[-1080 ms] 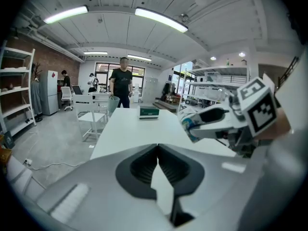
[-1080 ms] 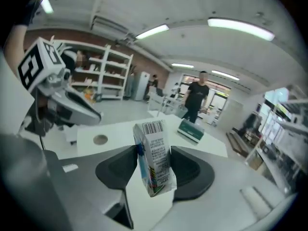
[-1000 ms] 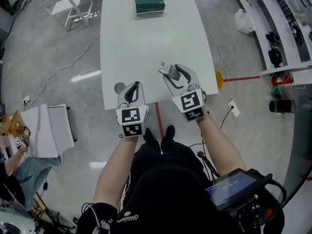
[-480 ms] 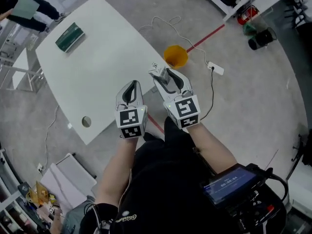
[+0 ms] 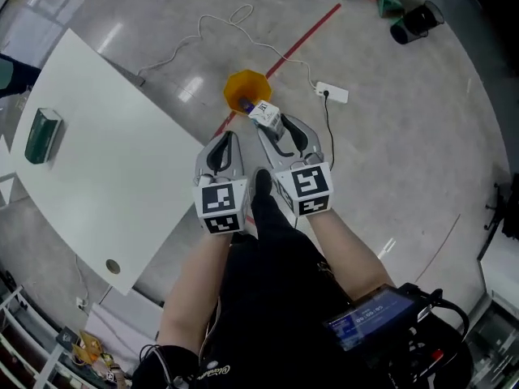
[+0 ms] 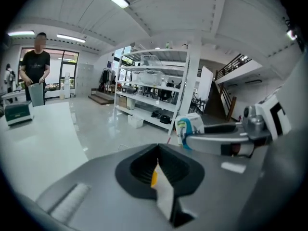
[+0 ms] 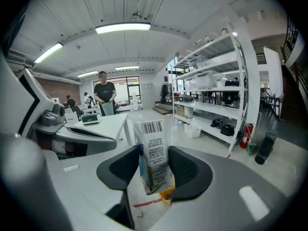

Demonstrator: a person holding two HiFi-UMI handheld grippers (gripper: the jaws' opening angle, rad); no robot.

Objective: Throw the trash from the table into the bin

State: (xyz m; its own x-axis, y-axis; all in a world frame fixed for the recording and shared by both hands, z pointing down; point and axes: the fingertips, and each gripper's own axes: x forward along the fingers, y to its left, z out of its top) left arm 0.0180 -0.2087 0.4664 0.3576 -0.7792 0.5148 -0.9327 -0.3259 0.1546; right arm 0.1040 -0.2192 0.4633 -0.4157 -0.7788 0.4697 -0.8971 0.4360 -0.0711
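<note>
A small white and blue drink carton [image 5: 264, 117] stands upright between the pads of my right gripper [image 5: 278, 126]. Its jaws are closing on it, and the barcode end sticks up in the right gripper view [image 7: 154, 155]. The carton hangs just at the near rim of the orange bin [image 5: 243, 89] on the floor, and a bit of that orange bin [image 7: 167, 195] shows under it. My left gripper [image 5: 225, 140] is beside it on the left, shut and empty, over the table's edge. A green box [image 5: 42, 134] lies on the white table [image 5: 105, 177].
A white power strip [image 5: 332, 93] with cables lies on the floor past the bin, by a red floor line [image 5: 304, 31]. Shelving [image 7: 211, 95] lines the room. A person [image 6: 38, 69] stands at the table's far end.
Both grippers have swung away from the table top and out over the floor to the orange bin. The carton has stayed in the right gripper. The left gripper has stayed shut.
</note>
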